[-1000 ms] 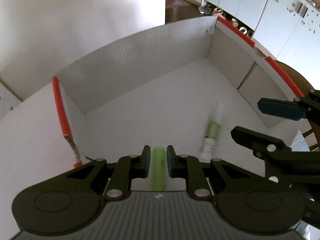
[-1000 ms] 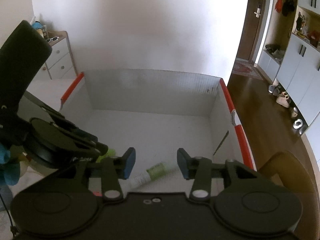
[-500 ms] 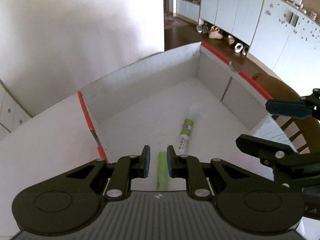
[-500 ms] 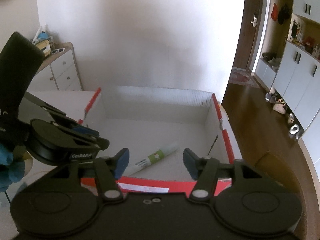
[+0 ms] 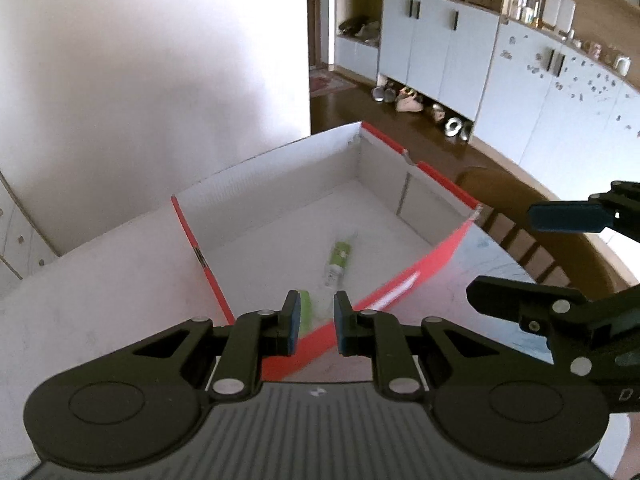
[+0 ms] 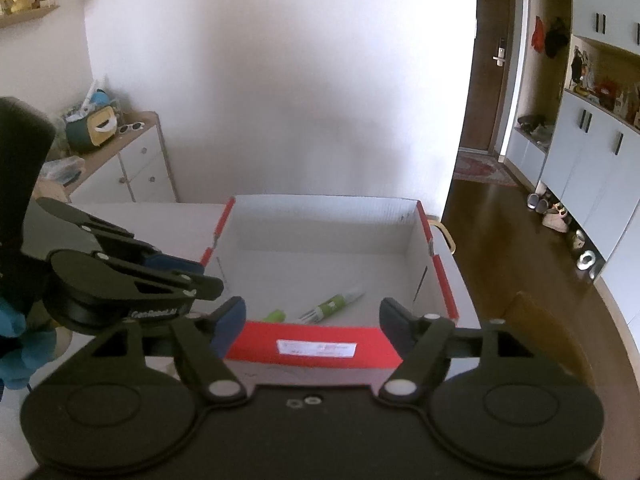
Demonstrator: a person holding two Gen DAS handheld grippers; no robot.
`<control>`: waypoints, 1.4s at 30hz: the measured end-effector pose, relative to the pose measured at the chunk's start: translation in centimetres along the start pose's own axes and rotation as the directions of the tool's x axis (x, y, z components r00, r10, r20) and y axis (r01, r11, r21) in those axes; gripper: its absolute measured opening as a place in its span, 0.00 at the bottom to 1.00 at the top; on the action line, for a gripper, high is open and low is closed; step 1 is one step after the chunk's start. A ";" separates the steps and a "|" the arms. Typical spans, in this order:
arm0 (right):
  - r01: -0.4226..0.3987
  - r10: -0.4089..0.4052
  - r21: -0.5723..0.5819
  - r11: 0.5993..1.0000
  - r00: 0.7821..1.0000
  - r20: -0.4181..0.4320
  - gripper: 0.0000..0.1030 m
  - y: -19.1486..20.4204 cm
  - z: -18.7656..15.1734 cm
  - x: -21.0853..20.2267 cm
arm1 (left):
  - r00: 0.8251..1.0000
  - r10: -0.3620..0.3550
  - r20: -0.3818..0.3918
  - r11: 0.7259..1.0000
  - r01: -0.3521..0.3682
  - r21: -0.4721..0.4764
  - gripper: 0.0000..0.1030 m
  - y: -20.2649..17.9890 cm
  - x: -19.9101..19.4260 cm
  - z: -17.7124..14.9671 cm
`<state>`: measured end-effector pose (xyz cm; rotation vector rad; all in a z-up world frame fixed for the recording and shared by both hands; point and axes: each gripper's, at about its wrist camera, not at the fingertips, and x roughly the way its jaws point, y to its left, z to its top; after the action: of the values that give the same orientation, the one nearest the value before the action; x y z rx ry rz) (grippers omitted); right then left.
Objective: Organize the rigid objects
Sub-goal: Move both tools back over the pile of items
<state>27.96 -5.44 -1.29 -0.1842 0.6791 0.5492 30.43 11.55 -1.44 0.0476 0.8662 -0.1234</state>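
Box (image 6: 320, 346) of white card with red edges stands on the tabletop (image 5: 100, 280), and two things already lie on its floor: a white-and-green tube (image 6: 332, 303) and a green stick (image 6: 276, 315) just beside it. The left tongs (image 5: 316, 322) are clenched with nothing between them; the right tongs (image 6: 312, 322) are opening, also bare. Judging by this, two items are stowed; what else remains is out of sight.

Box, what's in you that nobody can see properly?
- Green thing, right wrist view: the box's red front wall hides its lower end; can't tell what it is.
- Tube, right wrist view: printing too small and blurred.
- Label on that wall: blurred, unreadable.
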 end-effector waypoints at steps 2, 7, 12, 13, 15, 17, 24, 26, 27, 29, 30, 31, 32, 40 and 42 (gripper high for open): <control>-0.002 0.002 0.007 1.000 1.000 0.004 0.76 0.1 -0.4 -1.0 | 1.000 -0.011 0.009 1.000 0.011 -0.019 0.16 0.1 -1.0 -0.6; -0.007 0.007 0.023 1.000 1.000 0.018 0.81 0.6 -1.8 -3.5 | 0.998 0.001 0.069 1.000 -0.001 -0.010 0.16 -0.2 -3.7 -2.5; -0.015 0.014 0.028 1.000 1.000 0.020 0.83 1.2 -4.0 -6.2 | 0.995 -0.032 0.098 0.999 0.033 -0.011 0.16 -0.5 -5.7 -4.8; -0.016 0.016 0.031 0.999 1.000 0.017 0.83 1.3 -4.4 -6.7 | 0.994 -0.037 0.102 0.999 0.037 -0.004 0.16 -0.6 -6.0 -5.2; -0.027 0.026 0.042 0.999 1.000 0.013 0.84 1.5 -5.5 -7.6 | 0.992 -0.056 0.110 0.998 0.056 0.005 0.17 -0.9 -6.5 -6.2; -0.028 0.028 0.046 0.999 1.000 0.008 0.84 1.8 -6.6 -8.5 | 0.991 -0.075 0.111 0.997 0.074 0.011 0.21 -1.1 -6.8 -7.2; -0.029 0.030 0.063 0.998 0.999 -0.010 0.84 3.4 -11.2 -10.7 | 0.989 -0.083 0.126 0.996 0.080 0.029 0.69 -1.9 -7.8 -11.3; -0.025 0.026 0.057 0.998 0.999 -0.018 0.84 4.0 -12.6 -11.1 | 0.988 -0.102 0.114 0.995 0.100 0.021 0.69 -1.9 -7.8 -12.2; -0.020 0.021 0.053 0.998 1.000 -0.023 0.84 4.3 -13.3 -11.2 | 0.988 -0.106 0.110 0.994 0.104 0.023 0.69 -2.0 -7.7 -12.6; -0.021 0.023 0.054 0.998 0.999 -0.033 0.84 4.9 -14.6 -11.3 | 0.989 -0.100 0.112 0.995 0.097 0.034 0.71 -2.3 -7.7 -13.4; -0.020 0.022 0.055 0.998 0.999 -0.039 0.84 5.1 -15.2 -11.3 | 0.989 -0.096 0.114 0.995 0.091 0.042 0.73 -2.5 -7.6 -13.9; -0.021 0.023 0.058 0.998 0.999 -0.044 0.84 5.3 -15.9 -11.2 | 0.989 -0.094 0.115 0.995 0.088 0.052 0.74 -2.7 -7.5 -14.3; -0.024 0.027 0.063 0.998 0.998 -0.051 0.84 5.5 -16.5 -11.2 | 0.989 -0.095 0.116 0.994 0.089 0.056 0.75 -2.9 -7.4 -14.7; -0.022 0.032 0.081 0.996 0.992 -0.124 0.82 6.9 -20.9 -9.9 | 0.990 -0.126 0.063 0.992 0.124 0.037 0.80 -3.2 -4.6 -17.3; -0.021 0.032 0.084 0.996 0.990 -0.139 0.82 7.0 -21.7 -9.5 | 0.989 -0.135 0.059 0.991 0.133 0.029 0.82 -3.1 -3.7 -17.6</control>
<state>6.32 -10.81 -11.79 -0.1373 0.8411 0.5358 14.29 10.41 -9.99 0.0092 0.8064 -0.2606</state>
